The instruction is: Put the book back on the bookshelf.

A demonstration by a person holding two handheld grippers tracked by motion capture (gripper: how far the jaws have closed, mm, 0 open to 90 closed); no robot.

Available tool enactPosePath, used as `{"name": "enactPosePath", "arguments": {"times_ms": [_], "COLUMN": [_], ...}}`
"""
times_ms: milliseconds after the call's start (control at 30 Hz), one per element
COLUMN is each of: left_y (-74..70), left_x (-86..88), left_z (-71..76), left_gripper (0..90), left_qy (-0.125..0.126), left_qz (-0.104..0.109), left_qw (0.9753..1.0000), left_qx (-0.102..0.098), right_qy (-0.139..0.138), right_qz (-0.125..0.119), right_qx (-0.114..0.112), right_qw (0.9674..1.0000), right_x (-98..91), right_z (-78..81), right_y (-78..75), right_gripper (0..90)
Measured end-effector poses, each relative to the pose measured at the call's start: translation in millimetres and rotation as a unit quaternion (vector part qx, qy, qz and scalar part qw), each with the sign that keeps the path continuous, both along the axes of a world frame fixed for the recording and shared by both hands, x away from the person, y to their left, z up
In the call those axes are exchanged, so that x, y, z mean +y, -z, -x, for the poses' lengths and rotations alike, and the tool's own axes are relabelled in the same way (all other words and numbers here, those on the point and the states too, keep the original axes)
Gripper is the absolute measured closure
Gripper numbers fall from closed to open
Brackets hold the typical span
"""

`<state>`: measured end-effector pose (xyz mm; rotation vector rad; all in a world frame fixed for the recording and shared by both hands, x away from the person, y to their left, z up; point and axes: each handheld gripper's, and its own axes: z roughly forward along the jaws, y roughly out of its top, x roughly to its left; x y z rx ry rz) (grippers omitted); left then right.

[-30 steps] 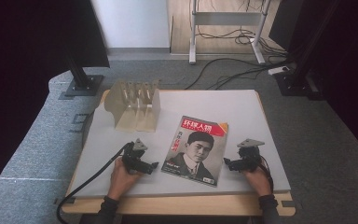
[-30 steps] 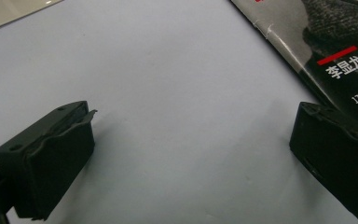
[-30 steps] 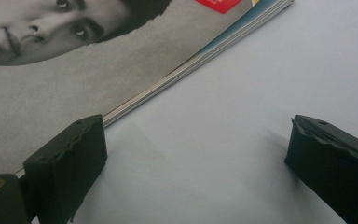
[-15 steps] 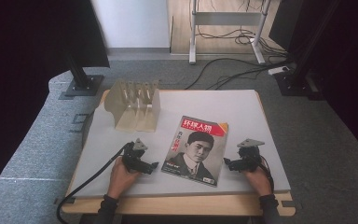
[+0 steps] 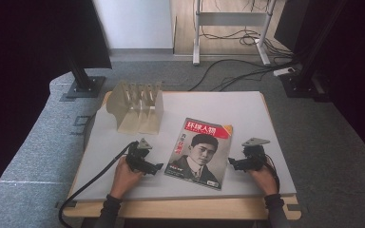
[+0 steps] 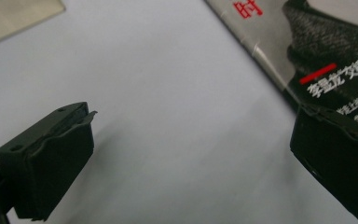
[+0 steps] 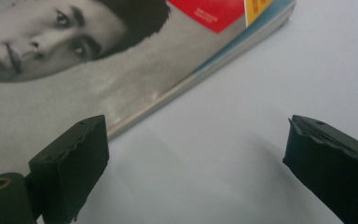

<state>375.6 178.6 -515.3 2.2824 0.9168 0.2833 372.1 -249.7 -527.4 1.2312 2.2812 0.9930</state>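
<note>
High view: flat portrait-cover magazine between wide-open, empty left tongs and right tongs.

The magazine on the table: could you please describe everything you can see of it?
The magazine lies flat, closed and face up on the white table, turned slightly askew. Its glossy cover shows a grey portrait under a red title band with white characters. The left tongs and right tongs flank its lower corners, open.

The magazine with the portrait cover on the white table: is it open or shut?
Shut. The portrait-cover magazine lies flat on the white table, front cover up, and the right gripper view shows its page edges stacked together.
</note>
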Motion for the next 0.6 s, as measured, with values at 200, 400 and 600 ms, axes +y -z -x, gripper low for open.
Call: {"name": "enactPosePath", "arguments": {"times_ms": [200,400,600], "left_y": [-10.3,-13.4,-7.6], "left_x": [-21.4,-43.5,-61.8], "left_z": [-8.8,-21.4,-33.1], "left_gripper": [0.0,0.0,0.0], "left_qy": [0.023,0.038,0.051], "left_qz": [0.002,0.0,-0.007], "left_qw": [0.9997,0.9992,0.9986], "left_qx": [-0.012,-0.015,-0.011], "right_qy": [-0.024,-0.055,-0.077], "right_qz": [0.004,0.019,0.035], "right_qx": [-0.016,-0.024,-0.026], "right_qw": [0.9996,0.998,0.9961], "right_x": [13.4,31.5,46.7], "right_z": [-15.6,-35.3,-59.4], "right_y": [-12.6,-20.3,-19.0], "right_gripper": [5.8,5.4,5.0]}}
